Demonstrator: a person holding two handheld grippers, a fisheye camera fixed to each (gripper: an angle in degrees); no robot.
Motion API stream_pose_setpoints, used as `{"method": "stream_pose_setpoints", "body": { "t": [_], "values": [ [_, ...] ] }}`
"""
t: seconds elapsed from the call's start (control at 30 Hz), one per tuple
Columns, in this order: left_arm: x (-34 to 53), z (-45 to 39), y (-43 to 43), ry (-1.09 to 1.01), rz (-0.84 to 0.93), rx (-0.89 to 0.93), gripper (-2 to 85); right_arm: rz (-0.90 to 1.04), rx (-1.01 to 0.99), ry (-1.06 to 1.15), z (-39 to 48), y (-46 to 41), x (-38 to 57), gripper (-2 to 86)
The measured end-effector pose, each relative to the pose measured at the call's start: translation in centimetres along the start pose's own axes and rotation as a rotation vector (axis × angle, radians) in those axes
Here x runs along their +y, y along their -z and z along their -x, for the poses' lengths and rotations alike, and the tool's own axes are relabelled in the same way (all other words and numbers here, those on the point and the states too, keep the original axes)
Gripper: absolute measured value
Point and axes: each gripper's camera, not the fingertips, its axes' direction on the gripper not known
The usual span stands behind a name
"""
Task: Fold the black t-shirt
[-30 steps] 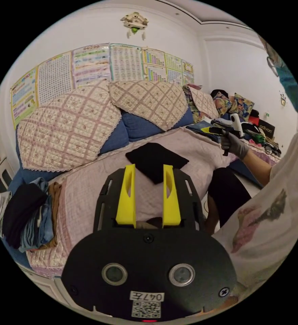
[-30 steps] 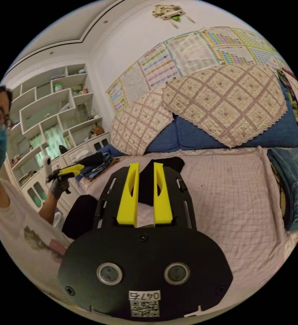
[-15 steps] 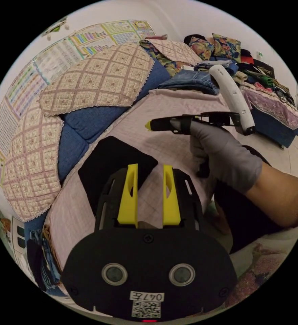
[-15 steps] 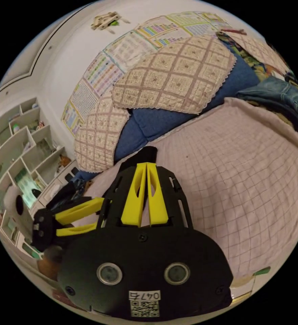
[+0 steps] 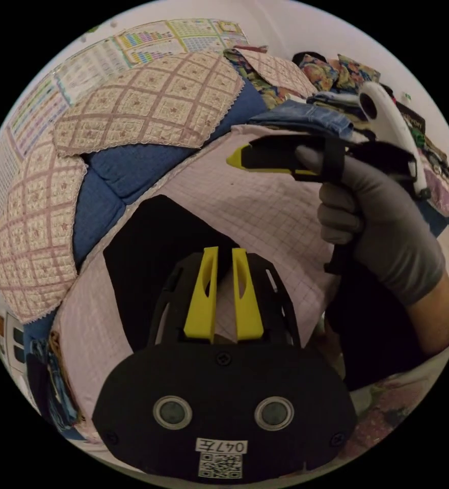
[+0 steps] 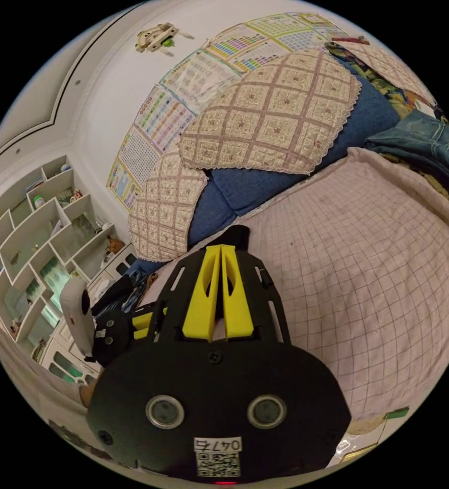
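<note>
I see one black t-shirt (image 5: 153,265), folded, lying on the pink quilt (image 5: 255,214) at centre-left of the left gripper view. My left gripper (image 5: 223,254) hovers at its near edge, jaws narrowly apart and holding nothing. In the right gripper view, the right gripper (image 6: 221,249) has its jaws pressed together, nothing between them, with a bit of the shirt just past the tips. A gloved hand (image 5: 382,224) holds it at upper right of the left view. Two quilted cushions (image 6: 275,117) lean behind.

- Left gripper (image 5: 223,254), yellow jaws slightly apart, over a folded black t-shirt (image 5: 153,254) on a pink quilted cover (image 5: 265,214).
- A gloved hand (image 5: 377,224) holds the right gripper (image 5: 234,159) nearby.
</note>
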Motion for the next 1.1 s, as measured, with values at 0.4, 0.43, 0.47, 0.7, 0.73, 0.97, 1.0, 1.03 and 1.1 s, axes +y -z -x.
{"method": "stream_pose_setpoints", "body": {
  "t": [0.4, 0.43, 0.47, 0.7, 0.73, 0.97, 1.0, 1.03, 1.1],
  "values": [
    [14.0, 29.1, 6.4, 0.763, -0.438, 0.51, -0.5, 0.071, -0.093, 0.066, -2.2, -4.2, 0.2, -1.3],
    [16.2, 30.9, 8.1, 0.799, -0.468, 0.438, -0.5, 0.075, -0.092, 0.072, -2.2, -4.5, 0.3, -1.2],
    [17.3, 31.6, 9.0, 0.812, -0.476, 0.393, -0.4, 0.081, -0.079, 0.083, -2.1, -5.0, 0.4, -1.1],
    [13.7, 24.5, 10.7, 0.303, -0.281, 0.182, 1.3, -0.04, 0.138, 0.162, -1.9, -4.9, 1.8, 2.1],
    [13.3, 22.4, 10.7, 0.273, -0.293, 0.043, 0.4, -0.05, 0.141, 0.165, -2.0, -4.9, 2.0, 1.7],
    [15.1, 25.7, 5.8, 0.32, -0.227, 0.253, -0.8, 0.011, 0.059, 0.134, -4.3, -6.8, 4.6, -0.2],
    [15.8, 26.0, 4.6, 0.338, -0.203, 0.284, -0.8, 0.04, 0.036, 0.139, -4.6, -7.5, 4.9, 0.2],
    [16.7, 26.2, 3.5, 0.364, -0.189, 0.321, -0.8, 0.05, 0.025, 0.145, -4.6, -7.8, 5.1, 0.4],
    [18.4, 26.3, 2.4, 0.408, -0.167, 0.373, -0.6, 0.086, -0.014, 0.203, -4.3, -9.0, 5.9, 2.8]
  ]
}}
